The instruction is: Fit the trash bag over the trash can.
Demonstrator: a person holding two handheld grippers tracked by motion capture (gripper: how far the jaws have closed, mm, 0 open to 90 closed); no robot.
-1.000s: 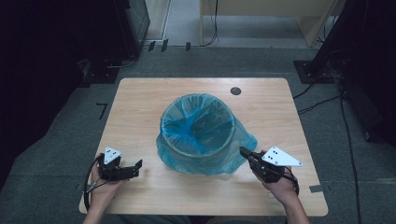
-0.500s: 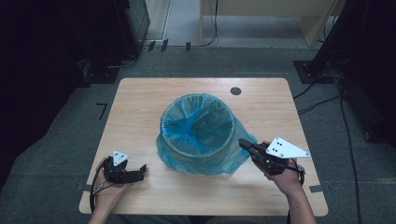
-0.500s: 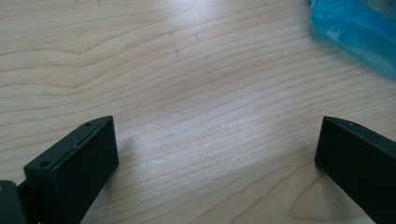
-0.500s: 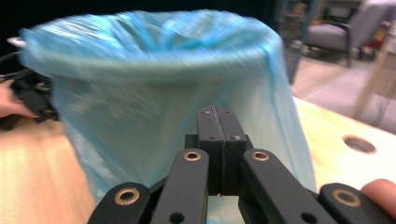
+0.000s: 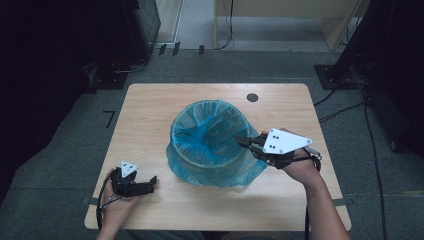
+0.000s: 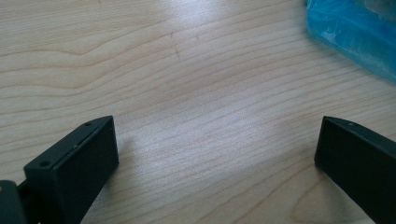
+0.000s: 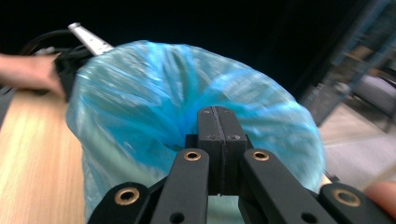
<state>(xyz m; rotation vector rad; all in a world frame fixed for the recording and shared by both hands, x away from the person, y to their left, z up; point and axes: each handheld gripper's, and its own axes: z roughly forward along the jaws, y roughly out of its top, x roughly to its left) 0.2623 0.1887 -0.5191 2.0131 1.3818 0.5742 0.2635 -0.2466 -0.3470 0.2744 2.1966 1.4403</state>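
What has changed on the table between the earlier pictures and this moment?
The right gripper rose from the table beside the bin and came up to the rim of the blue bag; its jaws are shut there, though a pinch on the plastic cannot be confirmed. The left gripper drew back toward the table edge, open. The bin stayed in place.

My two grippers are black; the right gripper (image 5: 246, 142) carries a grey three-cornered plate with small dark dots, and the left gripper (image 5: 150, 184) a smaller one. Brass-ringed pivot holes and small screws sit on the right one's linkage. A black cable trails from each, and my forearms are bare.
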